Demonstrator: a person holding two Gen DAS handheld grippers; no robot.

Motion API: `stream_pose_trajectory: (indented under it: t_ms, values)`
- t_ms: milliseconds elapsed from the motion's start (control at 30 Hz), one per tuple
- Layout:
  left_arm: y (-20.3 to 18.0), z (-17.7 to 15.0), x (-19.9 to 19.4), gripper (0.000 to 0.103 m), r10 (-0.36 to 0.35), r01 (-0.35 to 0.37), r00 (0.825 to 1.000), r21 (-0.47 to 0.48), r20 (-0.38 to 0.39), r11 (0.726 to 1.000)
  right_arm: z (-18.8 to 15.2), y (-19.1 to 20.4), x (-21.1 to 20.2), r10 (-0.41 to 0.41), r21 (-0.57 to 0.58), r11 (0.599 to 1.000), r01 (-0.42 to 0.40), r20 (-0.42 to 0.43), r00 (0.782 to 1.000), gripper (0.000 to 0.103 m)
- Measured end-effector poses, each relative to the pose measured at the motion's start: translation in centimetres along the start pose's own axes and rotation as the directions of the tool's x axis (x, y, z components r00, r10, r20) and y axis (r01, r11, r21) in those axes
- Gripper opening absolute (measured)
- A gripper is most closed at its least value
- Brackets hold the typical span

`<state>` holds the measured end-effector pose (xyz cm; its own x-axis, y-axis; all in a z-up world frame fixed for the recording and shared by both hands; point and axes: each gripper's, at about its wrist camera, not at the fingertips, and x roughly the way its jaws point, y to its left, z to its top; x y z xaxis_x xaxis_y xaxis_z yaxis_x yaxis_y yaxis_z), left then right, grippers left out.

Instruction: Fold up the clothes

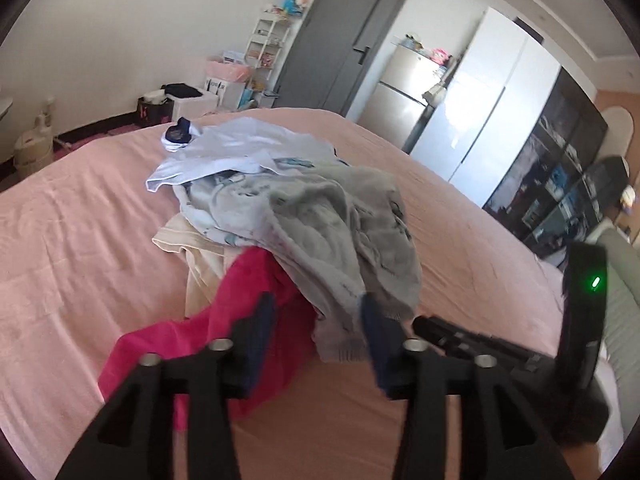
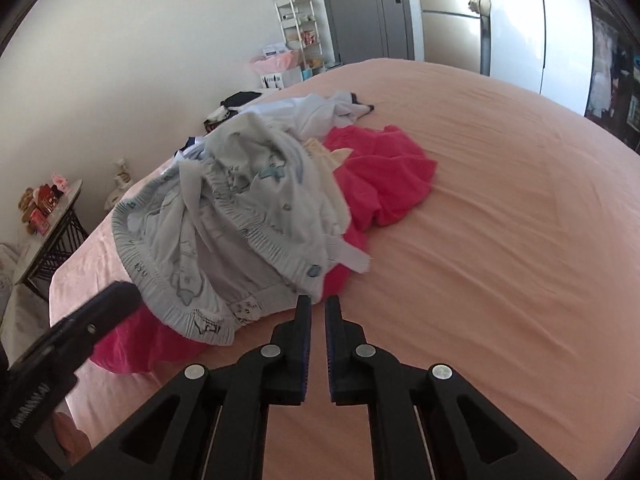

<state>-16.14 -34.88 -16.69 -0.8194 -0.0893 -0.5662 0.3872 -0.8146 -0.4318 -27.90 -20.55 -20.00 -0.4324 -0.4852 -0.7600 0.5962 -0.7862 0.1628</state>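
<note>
Pink sheet [image 2: 500, 208] covers the whole bed, and the clothes lie in one loose heap on it. On top sits a grey printed garment [image 1: 340, 232] with an elastic waistband, slumped over a magenta garment [image 2: 384, 176] that spreads out on both sides of the heap. A cream piece [image 1: 192, 248] pokes out beneath, and a white shirt [image 1: 240, 148] lies at the far end, with something dark blue just beyond it.

Left gripper [image 1: 316, 340] hangs low over the near edge of the heap with its jaws spread wide; the magenta cloth and the grey hem lie between and under the fingers, but the pads press on nothing. Right gripper [image 2: 318, 344] is just beside the heap, over bare sheet, its jaws parted by a narrow gap with nothing in them.

Beyond the bed stand a grey door [image 1: 344, 40], a white shelf [image 2: 298, 28] and a fridge [image 1: 404, 92].
</note>
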Motion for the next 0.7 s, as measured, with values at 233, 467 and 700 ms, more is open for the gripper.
stream_pose_trajectory:
  t_ms: [233, 467, 700]
  values:
    - [0.5, 2.8, 1.5, 0.082, -0.011, 0.011, 0.998, -0.014, 0.064, 1.000, 0.2, 0.6, 2.9, 0.040, 0.093, 0.995, -0.042, 0.022, 0.999, 0.036]
    - [0.5, 4.7, 6.5, 0.038, 0.139, -0.136, 0.990, 0.093, -0.026, 0.986, 2.6, -0.3, 3.9, -0.063, 0.109, 0.992, 0.059, 0.032, 0.998, 0.034]
    - [1.5, 6.0, 6.1, 0.016, 0.389, -0.395, 0.919, 0.159, 0.073, 0.905, 2.8, 0.8, 4.9, -0.215, 0.012, 0.977, 0.214, 0.078, 0.974, 0.034]
